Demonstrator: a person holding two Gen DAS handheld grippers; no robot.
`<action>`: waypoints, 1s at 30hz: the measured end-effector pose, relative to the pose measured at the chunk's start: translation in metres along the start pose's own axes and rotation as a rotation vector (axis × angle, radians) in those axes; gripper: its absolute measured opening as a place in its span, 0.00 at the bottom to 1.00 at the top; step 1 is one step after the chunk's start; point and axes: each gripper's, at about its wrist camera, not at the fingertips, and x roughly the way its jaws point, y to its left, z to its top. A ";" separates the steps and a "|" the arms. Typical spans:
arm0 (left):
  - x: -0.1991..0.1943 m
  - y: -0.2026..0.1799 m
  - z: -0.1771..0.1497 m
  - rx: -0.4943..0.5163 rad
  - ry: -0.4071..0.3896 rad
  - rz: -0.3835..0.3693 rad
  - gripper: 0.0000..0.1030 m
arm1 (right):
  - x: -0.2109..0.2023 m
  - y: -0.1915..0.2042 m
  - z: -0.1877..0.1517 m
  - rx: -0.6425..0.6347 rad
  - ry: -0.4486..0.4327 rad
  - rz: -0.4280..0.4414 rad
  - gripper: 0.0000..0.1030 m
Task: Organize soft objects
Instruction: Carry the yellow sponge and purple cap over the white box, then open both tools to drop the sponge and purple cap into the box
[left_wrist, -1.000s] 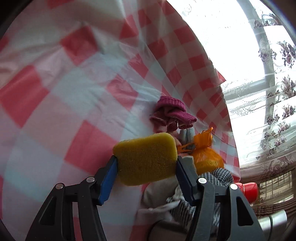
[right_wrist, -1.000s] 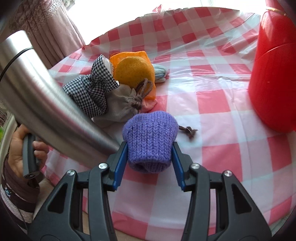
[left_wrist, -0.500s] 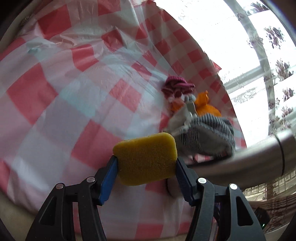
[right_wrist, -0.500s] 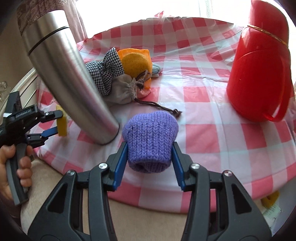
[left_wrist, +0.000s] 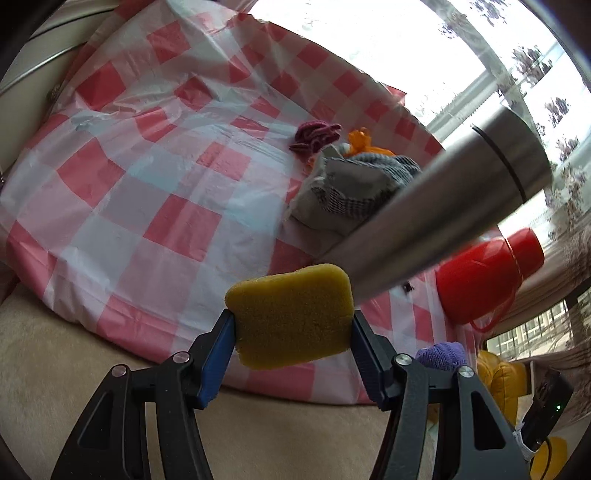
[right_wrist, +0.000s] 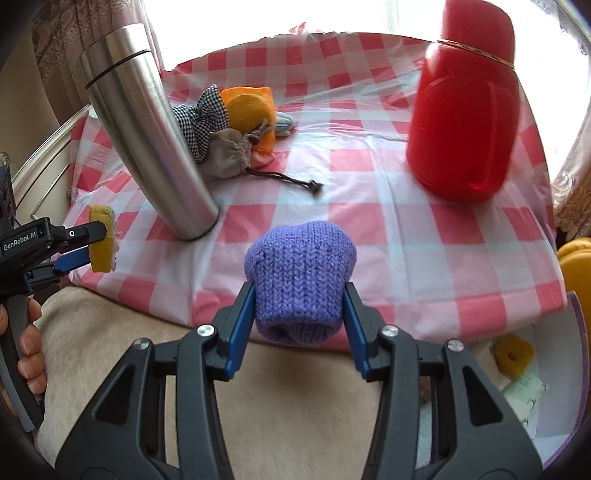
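Observation:
My left gripper (left_wrist: 291, 325) is shut on a yellow sponge (left_wrist: 291, 314), held off the near edge of the checked table; that gripper (right_wrist: 99, 242) and the sponge (right_wrist: 101, 245) also show at the left of the right wrist view. My right gripper (right_wrist: 299, 299) is shut on a purple knitted piece (right_wrist: 301, 280), just over the table's front edge. A pile of soft things stays on the table: a checked cloth pouch (right_wrist: 201, 114), a grey drawstring bag (right_wrist: 229, 153), an orange bag holding a sponge (right_wrist: 251, 107) and a maroon knit (left_wrist: 314, 134).
A steel flask (right_wrist: 147, 129) stands near the table's front left. A red jug (right_wrist: 465, 114) stands at the right. Below the table's right corner is a white box (right_wrist: 557, 373) with a yellow ring (right_wrist: 513, 356) and pale items inside. A hand (right_wrist: 29, 354) holds the left gripper.
Both grippers have drawn back from the pile toward the table's near edge, each keeping its load. The flask, the jug and the floor have come into view.

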 end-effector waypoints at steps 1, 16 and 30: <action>-0.001 -0.006 -0.004 0.018 0.004 -0.002 0.60 | -0.005 -0.004 -0.003 0.008 0.000 -0.005 0.49; 0.007 -0.114 -0.073 0.273 0.119 -0.153 0.60 | -0.068 -0.099 -0.049 0.136 -0.001 -0.198 0.49; 0.019 -0.199 -0.137 0.489 0.250 -0.318 0.60 | -0.113 -0.181 -0.065 0.279 -0.040 -0.338 0.52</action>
